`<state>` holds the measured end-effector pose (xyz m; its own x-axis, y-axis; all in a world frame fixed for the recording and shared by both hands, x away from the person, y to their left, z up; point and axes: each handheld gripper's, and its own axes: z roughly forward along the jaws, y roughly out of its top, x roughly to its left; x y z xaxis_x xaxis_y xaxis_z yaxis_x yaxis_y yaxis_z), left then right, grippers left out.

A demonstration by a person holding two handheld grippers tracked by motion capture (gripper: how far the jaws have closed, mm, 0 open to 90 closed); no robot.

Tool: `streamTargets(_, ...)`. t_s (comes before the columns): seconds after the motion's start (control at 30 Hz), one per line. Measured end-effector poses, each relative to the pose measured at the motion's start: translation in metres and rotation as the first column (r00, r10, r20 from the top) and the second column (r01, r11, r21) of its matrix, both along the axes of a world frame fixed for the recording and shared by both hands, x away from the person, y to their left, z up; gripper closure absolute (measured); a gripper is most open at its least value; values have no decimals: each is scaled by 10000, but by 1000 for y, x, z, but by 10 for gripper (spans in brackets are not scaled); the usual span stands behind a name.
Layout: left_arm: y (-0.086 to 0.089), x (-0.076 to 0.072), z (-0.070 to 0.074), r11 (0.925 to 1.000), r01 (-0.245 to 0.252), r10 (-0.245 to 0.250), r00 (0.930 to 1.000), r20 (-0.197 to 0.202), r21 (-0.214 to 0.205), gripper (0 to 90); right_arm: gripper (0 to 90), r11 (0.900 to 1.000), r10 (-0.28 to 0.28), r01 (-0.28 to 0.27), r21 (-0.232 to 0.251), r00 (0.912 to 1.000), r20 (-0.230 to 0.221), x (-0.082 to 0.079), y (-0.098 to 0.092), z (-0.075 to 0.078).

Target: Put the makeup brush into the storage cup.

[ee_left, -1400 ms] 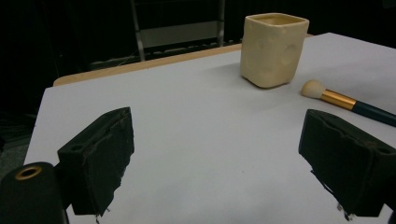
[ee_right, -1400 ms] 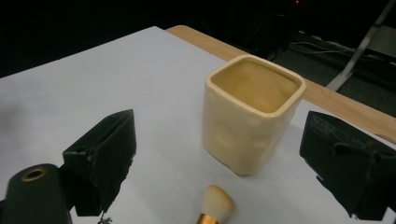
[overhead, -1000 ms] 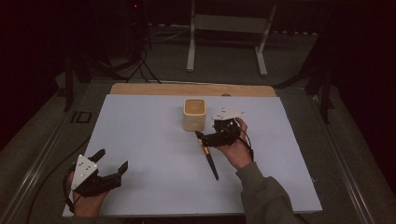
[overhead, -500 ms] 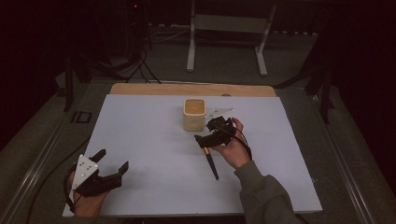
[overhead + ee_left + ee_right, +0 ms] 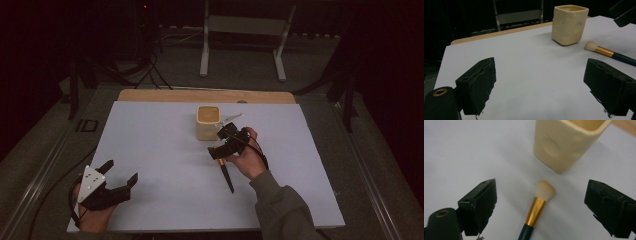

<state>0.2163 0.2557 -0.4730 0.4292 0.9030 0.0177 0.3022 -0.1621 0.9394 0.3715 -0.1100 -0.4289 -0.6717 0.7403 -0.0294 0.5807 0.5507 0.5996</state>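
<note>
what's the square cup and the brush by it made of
Cup: likely glazed ceramic, cream, smooth, with soft moulded dimples and a faint sheen. Makeup brush: pale soft bristles, a shiny gold ferrule that looks like metal, and a dark glossy handle, perhaps lacquered wood or plastic.

The black two-jaw left gripper (image 5: 118, 175) with its grey three-cornered plate sits low at the near left, held in a hand (image 5: 92, 216), its fingers (image 5: 477, 85) spread wide apart. The black right gripper (image 5: 218, 144), held by a hand (image 5: 248, 159) in a grey-green sleeve (image 5: 284, 210), tilts downward, fingers (image 5: 479, 203) likewise gaping wide.
</note>
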Motion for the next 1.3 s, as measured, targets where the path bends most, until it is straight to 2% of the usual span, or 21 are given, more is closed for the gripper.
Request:
streamTargets(0.27, 0, 0, 0, 10000, -5, 5, 10000, -6, 4, 116, 113, 9995, -174, 162, -253, 9988, -463, 2, 2, -4)
streamTargets(0.6, 0, 0, 0, 10000, 0, 0, 10000, 6, 19, 116, 113, 9950, -486, 389, -920, 9933, -1053, 5, 4, -11)
streamTargets(0.97, 0, 0, 0, 10000, 8, -8, 10000, 7, 24, 116, 113, 9927, -557, 397, -1139, 9885, -1409, 6, 7, -15)
streamTargets(1.3, 0, 0, 0, 10000, 2, -2, 10000, 14, 35, 116, 124, 9886, -576, 303, -1472, 9810, -1853, 9, 10, -29)
